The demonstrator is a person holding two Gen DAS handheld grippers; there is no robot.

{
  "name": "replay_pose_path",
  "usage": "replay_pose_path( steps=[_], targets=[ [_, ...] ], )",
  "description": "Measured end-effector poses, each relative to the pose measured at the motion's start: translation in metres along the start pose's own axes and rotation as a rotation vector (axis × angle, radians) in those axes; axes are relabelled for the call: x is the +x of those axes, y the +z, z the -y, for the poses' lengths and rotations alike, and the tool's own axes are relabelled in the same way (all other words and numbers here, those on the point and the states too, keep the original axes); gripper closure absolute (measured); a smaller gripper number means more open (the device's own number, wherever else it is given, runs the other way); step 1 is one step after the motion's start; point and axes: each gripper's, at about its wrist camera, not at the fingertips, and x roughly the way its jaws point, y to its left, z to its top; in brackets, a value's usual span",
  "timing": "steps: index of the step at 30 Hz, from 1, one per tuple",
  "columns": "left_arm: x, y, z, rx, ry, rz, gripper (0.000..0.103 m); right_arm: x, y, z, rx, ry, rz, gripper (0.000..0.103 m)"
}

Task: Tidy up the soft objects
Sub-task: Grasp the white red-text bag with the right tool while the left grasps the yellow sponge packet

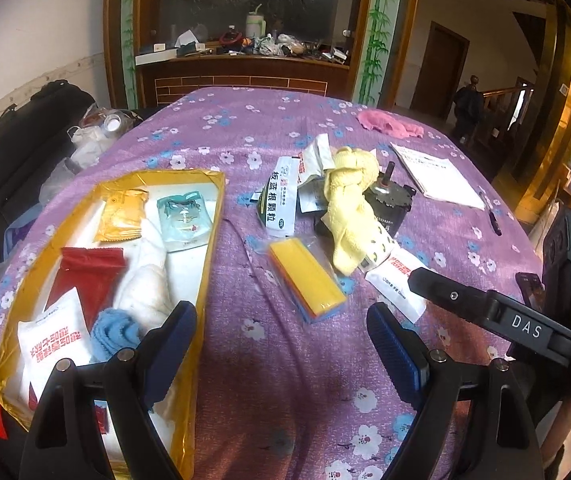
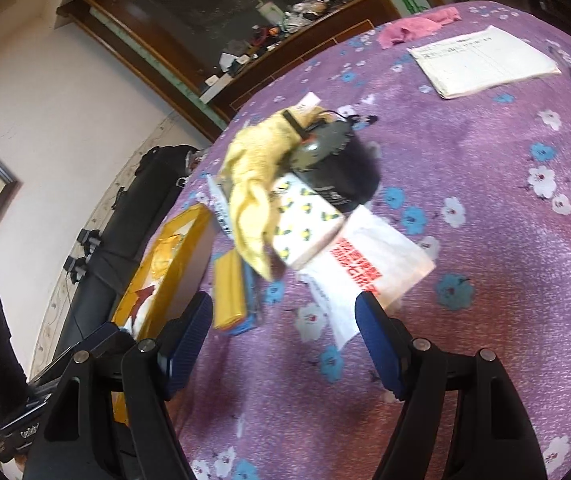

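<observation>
Both tongs stand apart and empty: the left gripper [image 1: 281, 332] has only bare purple tablecloth [image 1: 285, 380] between its blue pads, and the right gripper [image 2: 283, 332] likewise, the white sachet with red print [image 2: 369, 264] lying just ahead of its right finger and not between the pads. The gold tray [image 1: 209, 248] sits to the left of the left tongs, its near edge under the left finger; it already holds a blue cloth [image 1: 115, 332], a white cloth [image 1: 145, 284], red, orange and teal packets. The remaining soft thing, the yellow cloth [image 2: 253, 192], lies ahead of both tongs in the pile, draped over a black cylindrical motor-like part [image 2: 337, 172] and touching a white box with yellow dots [image 2: 305, 224]. Risk, as I judge it: pulling the cloth by one end may drag or roll the black part and scatter the sachets beneath. A shallow pinch could also catch the patterned box or the orange-and-blue sponge block [image 1: 305, 276] just ahead of the left tongs. The pink cloth [image 1: 389, 124] lies far ahead, well apart from everything; a reach for it passes over the paper sheets [image 1: 441, 180] and pen [image 1: 493, 220]. The two tongs are near each other, so contact between them is possible.
</observation>
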Motion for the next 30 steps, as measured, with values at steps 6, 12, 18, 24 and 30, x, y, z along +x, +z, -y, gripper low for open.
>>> replay_pose_path(
  steps=[6, 12, 18, 24, 30],
  targets=[
    [0.006, 0.001, -0.001, 0.001, -0.003, -0.012, 0.014, 0.008, 0.002, 0.005, 0.011, -0.017, -0.018, 0.03],
    [0.02, 0.007, 0.0, -0.008, -0.038, -0.052, 0.014, 0.0, 0.011, 0.003, -0.01, -0.064, 0.015, 0.03],
    [0.037, 0.018, 0.006, 0.001, -0.042, -0.077, 0.014, 0.017, 0.041, -0.003, -0.111, -0.154, -0.048, 0.028],
    [0.042, 0.022, 0.002, -0.016, -0.038, -0.085, 0.014, 0.046, 0.032, -0.007, -0.233, -0.301, -0.115, 0.026],
    [0.045, 0.022, -0.006, -0.04, -0.031, -0.092, 0.014, 0.049, 0.015, -0.02, -0.35, -0.384, -0.12, 0.025]
  ],
)
